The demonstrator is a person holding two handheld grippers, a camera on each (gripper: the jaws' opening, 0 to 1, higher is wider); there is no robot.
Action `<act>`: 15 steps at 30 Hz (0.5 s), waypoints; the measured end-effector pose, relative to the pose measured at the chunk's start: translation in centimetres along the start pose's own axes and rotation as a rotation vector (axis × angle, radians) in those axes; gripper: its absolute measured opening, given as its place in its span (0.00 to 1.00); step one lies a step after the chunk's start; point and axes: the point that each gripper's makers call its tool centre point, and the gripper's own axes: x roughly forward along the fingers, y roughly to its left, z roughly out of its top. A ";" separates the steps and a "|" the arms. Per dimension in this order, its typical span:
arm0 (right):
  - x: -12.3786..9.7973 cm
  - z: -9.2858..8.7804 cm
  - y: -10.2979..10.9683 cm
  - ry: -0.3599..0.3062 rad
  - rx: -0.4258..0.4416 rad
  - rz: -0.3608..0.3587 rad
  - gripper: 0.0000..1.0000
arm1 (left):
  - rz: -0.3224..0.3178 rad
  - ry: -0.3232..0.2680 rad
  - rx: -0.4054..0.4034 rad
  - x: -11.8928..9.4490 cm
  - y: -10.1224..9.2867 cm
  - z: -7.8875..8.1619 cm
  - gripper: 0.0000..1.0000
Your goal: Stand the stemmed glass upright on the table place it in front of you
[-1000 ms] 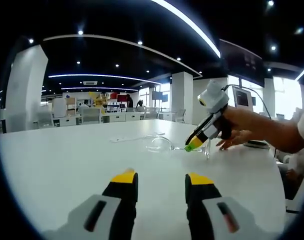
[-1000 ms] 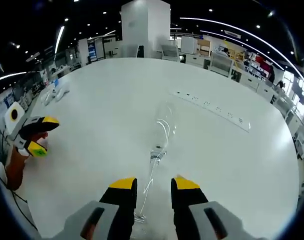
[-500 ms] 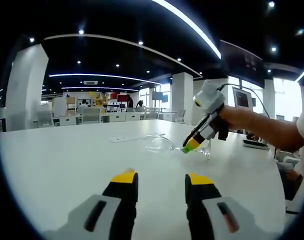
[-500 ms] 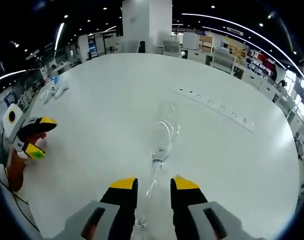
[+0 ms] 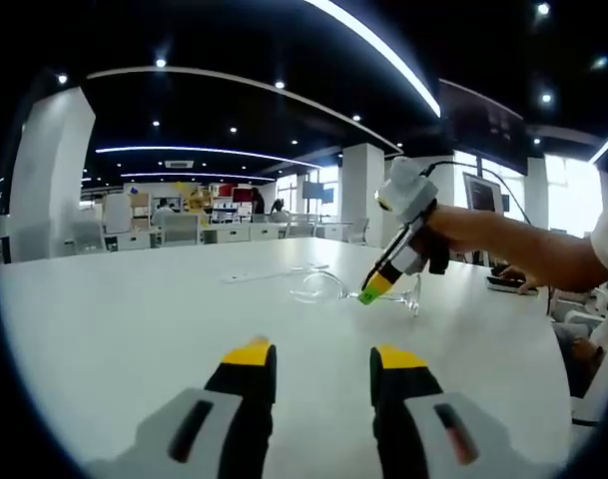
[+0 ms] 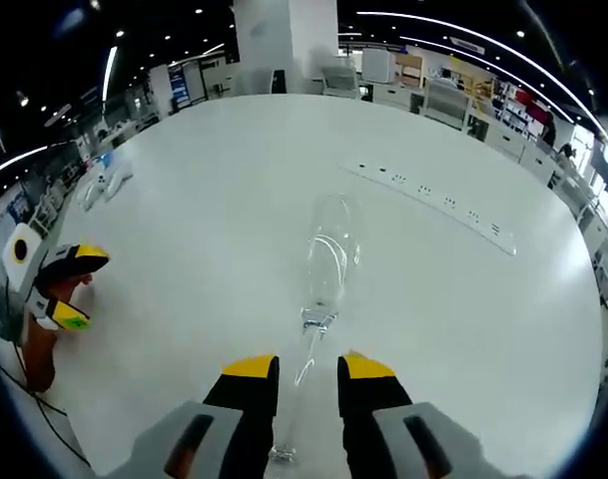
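— Clearance ahead of the left gripper (image 5: 310, 361)?
— Bare white table (image 5: 114, 319) in front of its parted jaws. To the right, the stemmed glass (image 5: 333, 290) lies on its side with the right gripper (image 5: 367, 293) at its stem.
— Elsewhere?
— A strip of sockets (image 6: 423, 202) lies beyond the glass.
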 end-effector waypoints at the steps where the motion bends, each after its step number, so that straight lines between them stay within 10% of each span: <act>1: 0.0 0.0 0.0 0.004 -0.003 0.001 0.27 | 0.002 0.000 0.002 0.0 0.1 0.0 0.38; 15: 0.6 0.2 -0.2 0.089 -0.020 0.001 0.27 | 0.002 -0.002 0.004 -0.1 0.1 -0.1 0.38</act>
